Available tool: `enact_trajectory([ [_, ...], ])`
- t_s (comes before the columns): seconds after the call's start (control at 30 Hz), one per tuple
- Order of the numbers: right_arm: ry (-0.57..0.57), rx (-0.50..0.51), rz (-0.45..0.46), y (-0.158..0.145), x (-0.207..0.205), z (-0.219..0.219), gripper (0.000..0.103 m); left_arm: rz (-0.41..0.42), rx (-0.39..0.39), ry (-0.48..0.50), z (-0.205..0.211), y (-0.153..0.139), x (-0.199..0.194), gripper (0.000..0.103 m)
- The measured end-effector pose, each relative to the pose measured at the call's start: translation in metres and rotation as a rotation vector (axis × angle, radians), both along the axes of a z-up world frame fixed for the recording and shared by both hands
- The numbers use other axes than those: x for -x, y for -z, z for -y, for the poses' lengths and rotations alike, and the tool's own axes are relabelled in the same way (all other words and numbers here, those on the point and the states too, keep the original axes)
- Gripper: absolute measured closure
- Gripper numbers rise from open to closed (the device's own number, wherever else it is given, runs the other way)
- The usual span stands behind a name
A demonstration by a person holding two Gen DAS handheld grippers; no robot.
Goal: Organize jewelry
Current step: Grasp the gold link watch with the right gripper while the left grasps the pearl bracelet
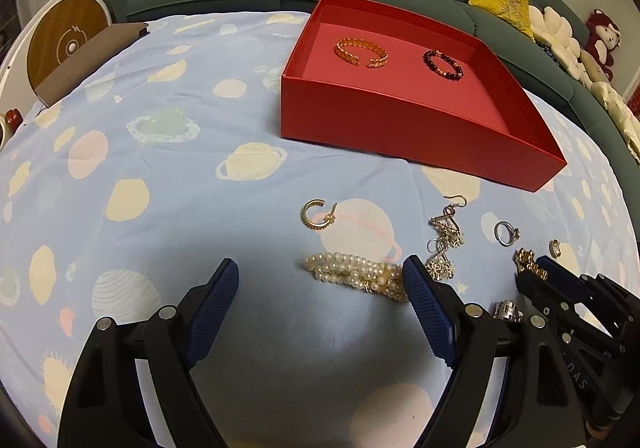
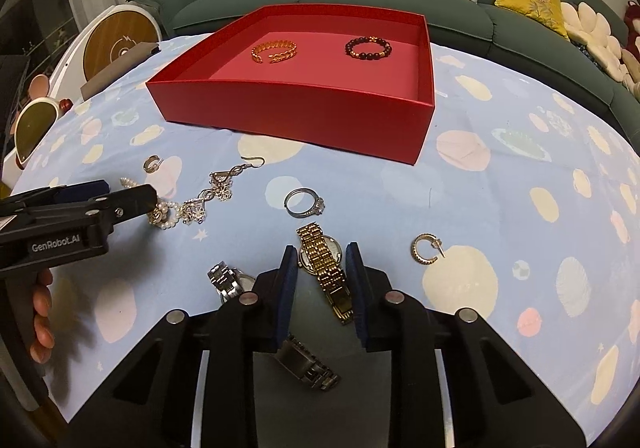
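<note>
Gold watch (image 2: 325,266) lies between the right claw's (image 2: 322,262) pads.

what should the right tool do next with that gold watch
Probably close on the gold watch and lift it. The right tool already straddles its band with the jaws open on either side, and the red box ahead holds only a gold bangle and a beaded bracelet.

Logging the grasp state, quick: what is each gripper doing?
Left gripper: open, holding nothing.
Right gripper: narrowed around the gold watch; contact cannot be told.
</note>
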State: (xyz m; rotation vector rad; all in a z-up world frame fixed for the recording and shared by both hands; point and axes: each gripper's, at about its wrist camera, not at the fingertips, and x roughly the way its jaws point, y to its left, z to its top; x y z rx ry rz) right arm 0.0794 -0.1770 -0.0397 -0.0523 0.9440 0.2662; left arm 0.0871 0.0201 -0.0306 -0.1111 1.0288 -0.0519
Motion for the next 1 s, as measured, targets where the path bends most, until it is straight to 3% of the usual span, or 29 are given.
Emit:
enact_trajectory([
  [0.27, 0.001, -0.021, -0.018, 0.0, 0.001, 0.002, 0.079, -0.038, -0.005, 0.007, 0.0, 0.0, 0.005, 0.022],
  [0.43, 0.009, -0.035, -0.027, -0.001, 0.001, 0.003, 0.079, -0.008, 0.063, -0.02, 0.0, -0.008, 0.003, 0.022],
  [0.67, 0.013, -0.032, -0.023, 0.0, 0.0, -0.001, 0.079, -0.007, -0.06, -0.02, 0.015, 0.003, -0.007, 0.022],
  [1.0, 0.001, -0.032, -0.032, -0.001, 0.007, -0.001, 0.079, 0.004, -0.085, 0.074, 0.006, 0.004, 0.021, 0.024],
])
